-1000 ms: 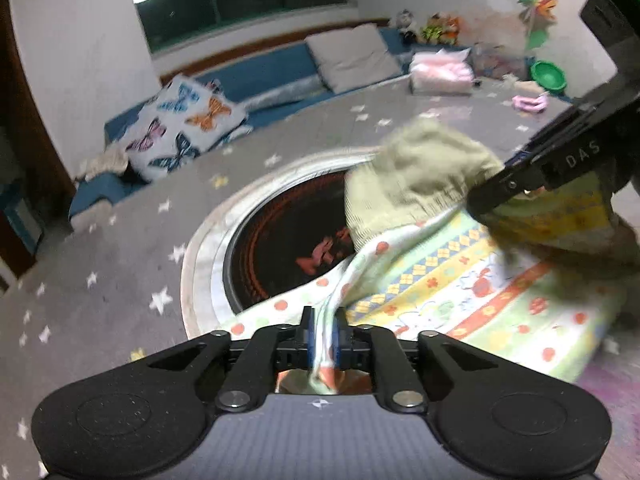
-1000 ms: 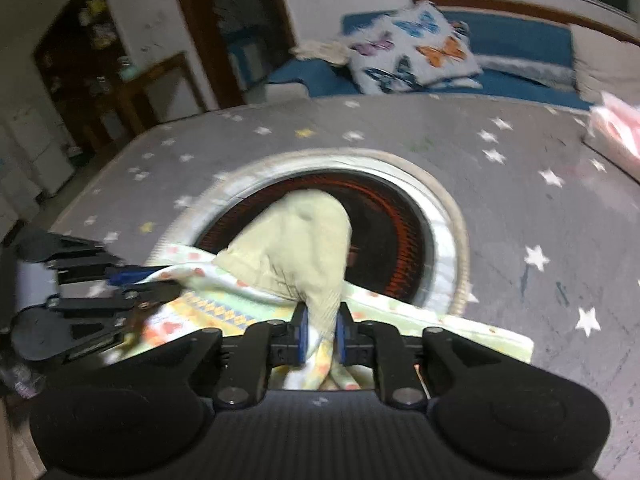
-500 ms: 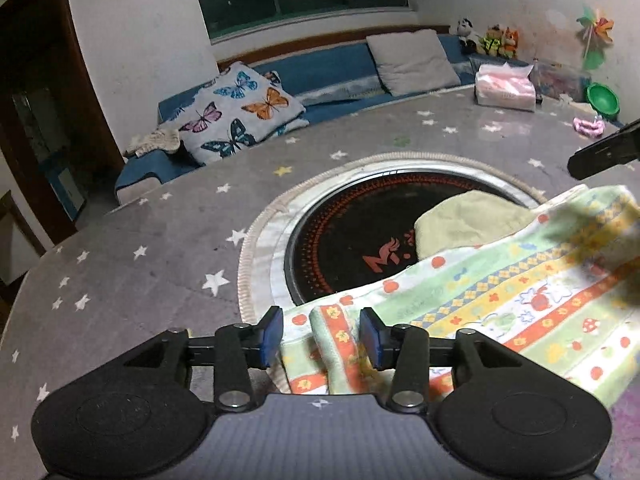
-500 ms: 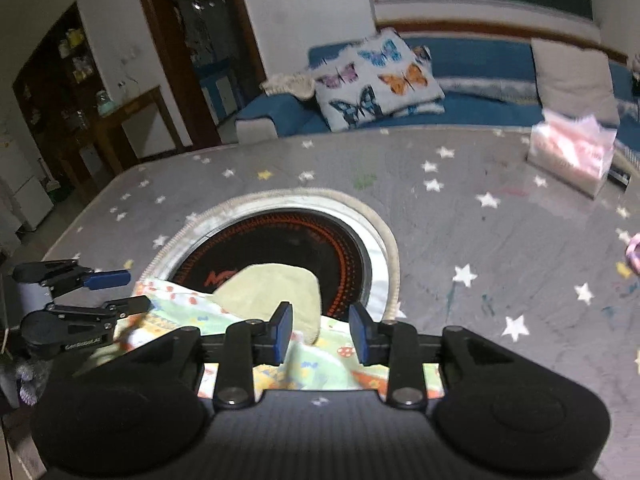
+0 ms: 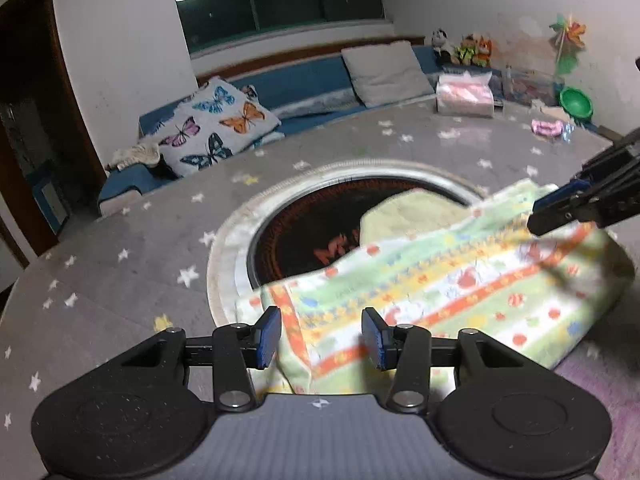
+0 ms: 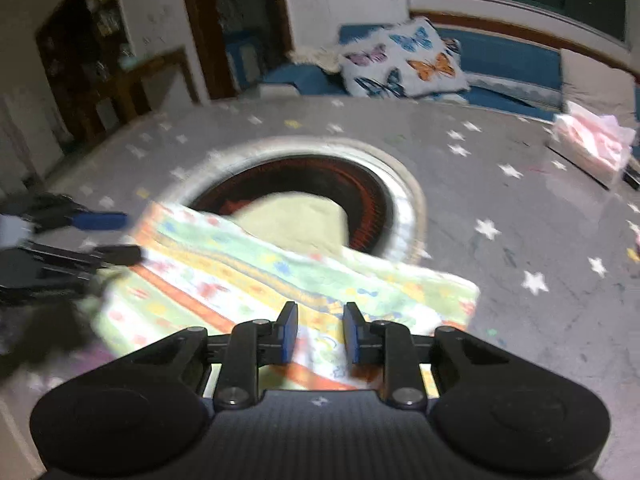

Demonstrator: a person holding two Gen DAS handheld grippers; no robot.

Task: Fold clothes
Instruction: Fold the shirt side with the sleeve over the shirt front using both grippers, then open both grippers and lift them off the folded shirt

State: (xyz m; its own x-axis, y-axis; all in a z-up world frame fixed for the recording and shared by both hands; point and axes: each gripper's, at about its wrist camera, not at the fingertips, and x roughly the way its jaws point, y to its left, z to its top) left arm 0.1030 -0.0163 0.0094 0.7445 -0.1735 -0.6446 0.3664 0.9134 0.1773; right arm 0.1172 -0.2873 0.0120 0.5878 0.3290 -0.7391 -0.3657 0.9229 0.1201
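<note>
Left wrist footage is showing a patterned garment (image 5: 440, 292) being laid flat on a grey star-printed table cover (image 5: 120, 264), with its far part draped over the dark round centre panel (image 5: 304, 236) of the table. A plain pale-green portion (image 5: 412, 212) is being seen sticking out beyond the printed stripes, over that panel. The left gripper (image 5: 320, 334) is being held with its jaws apart, the near corner of the cloth lying between the blue pads without being pressed. In the right wrist view, the right gripper (image 6: 319, 330) is being held over the near edge of the same garment (image 6: 280, 276); its jaws are closing, fabric is lying between them, and the pads are not yet being seen to press on it. That view is being blurred by motion, so fine detail is not being made out. Several risks are being judged from here: only the top layer may be pinched by the closing jaws, so that the fold is pulled open when lifted; the cloth may be dragged off line because the two corners are not being taken evenly; and the pale-green part may be left protruding, since it is being overlooked by both grippers.
</note>
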